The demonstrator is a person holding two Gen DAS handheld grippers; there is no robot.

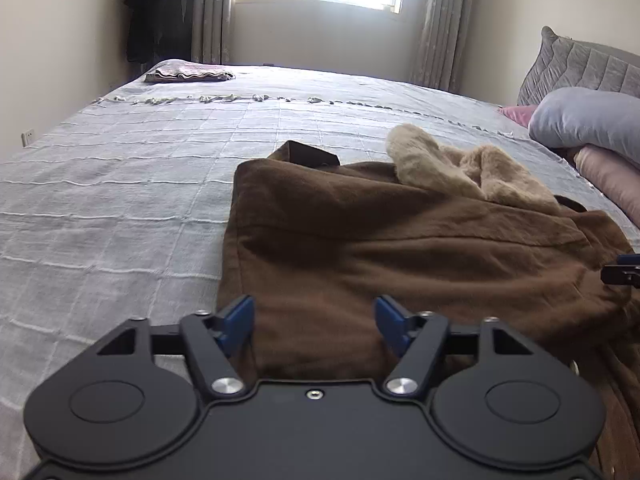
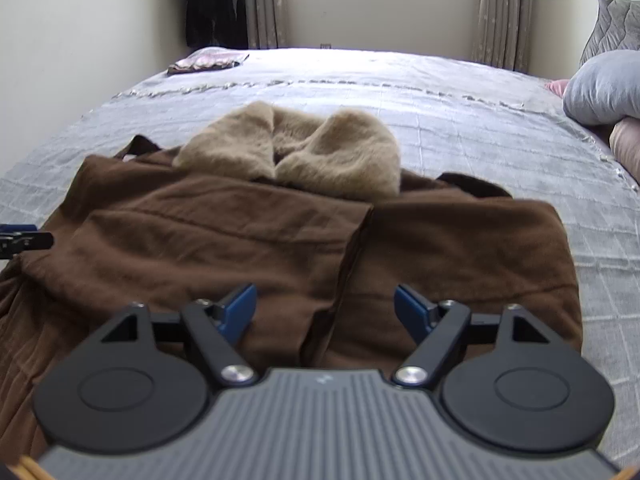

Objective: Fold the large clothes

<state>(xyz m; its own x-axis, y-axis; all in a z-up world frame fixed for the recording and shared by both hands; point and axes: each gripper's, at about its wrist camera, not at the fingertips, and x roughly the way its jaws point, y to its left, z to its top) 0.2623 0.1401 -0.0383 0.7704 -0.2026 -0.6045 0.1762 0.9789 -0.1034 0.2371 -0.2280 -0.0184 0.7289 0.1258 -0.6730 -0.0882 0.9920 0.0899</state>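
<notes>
- Both sets of jaws stand well apart with nothing between the blue pads: my left gripper [image 1: 315,322] hovers over the near left part of the brown coat [image 1: 400,248], my right gripper [image 2: 325,310] over its near middle, above a folded panel's edge.
- Neither gripper has hold of any cloth.
- From the coat's hem outward, its body lies on the grey bedspread [image 1: 120,184], both sides already turned in over the middle, and the tan fur collar [image 2: 296,152] sits at its far end.
- Beyond the collar a small folded cloth [image 2: 208,62] lies near the bed's far corner; right of the coat, pillows [image 1: 588,120] are stacked.
- I judge the coat thick, heavy and soft: it will sag and drag, not slide.
- I'd pinch the near hem at both corners, through all layers, and carry it towards the collar.
- One risk: the bulky fur may spring the fold open.
</notes>
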